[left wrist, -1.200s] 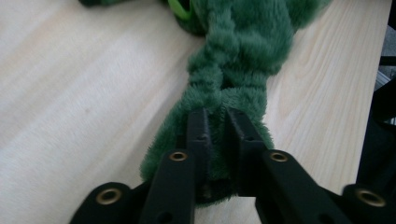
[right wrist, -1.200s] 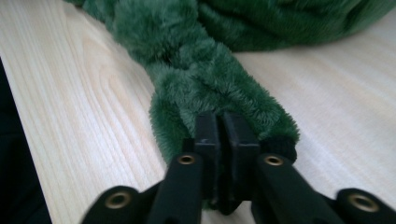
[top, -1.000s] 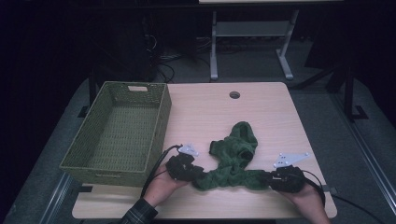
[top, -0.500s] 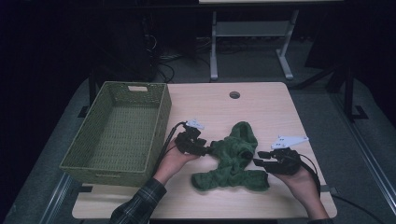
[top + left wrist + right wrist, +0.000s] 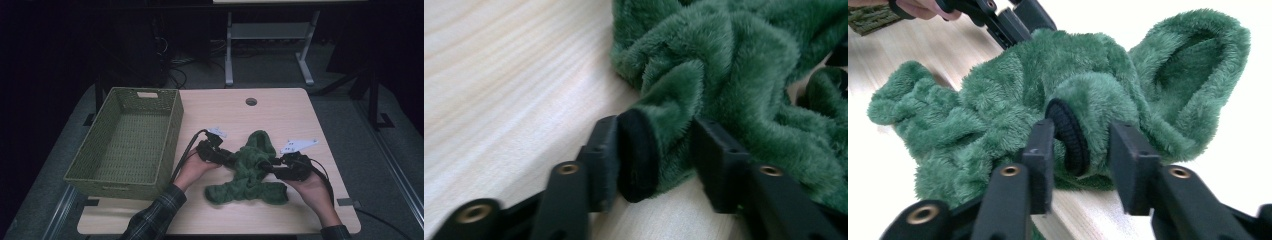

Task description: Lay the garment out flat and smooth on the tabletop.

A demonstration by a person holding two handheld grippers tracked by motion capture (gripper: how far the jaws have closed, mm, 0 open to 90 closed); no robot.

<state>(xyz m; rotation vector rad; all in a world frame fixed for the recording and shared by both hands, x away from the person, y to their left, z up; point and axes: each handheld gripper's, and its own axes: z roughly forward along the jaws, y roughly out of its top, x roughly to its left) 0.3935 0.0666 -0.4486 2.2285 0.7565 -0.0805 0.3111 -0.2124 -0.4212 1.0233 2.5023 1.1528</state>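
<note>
A green fleece garment (image 5: 252, 172) lies bunched on the wooden table (image 5: 285, 117), near the front edge. My left gripper (image 5: 226, 158) holds it from the left. In the left gripper view the jaws press on a sleeve end with a black ribbed cuff (image 5: 639, 150), the left gripper (image 5: 656, 157) shut on it. My right gripper (image 5: 272, 168) holds the garment's right side. Its jaws clamp another green sleeve end (image 5: 1088, 107) with a black cuff (image 5: 1070, 137), the right gripper (image 5: 1078, 150) shut on it. The left gripper (image 5: 1003, 22) also appears far off in the right gripper view.
A woven green basket (image 5: 125, 142) stands empty on the table's left side, close to the left hand. A round cable hole (image 5: 251, 101) sits at the table's far middle. A stand's legs (image 5: 270, 55) and cables are on the dark floor beyond.
Both grippers have moved away from the front edge and inward, each carrying a sleeve end. The garment's arms are drawn in and the cloth bunches more between the hands.
</note>
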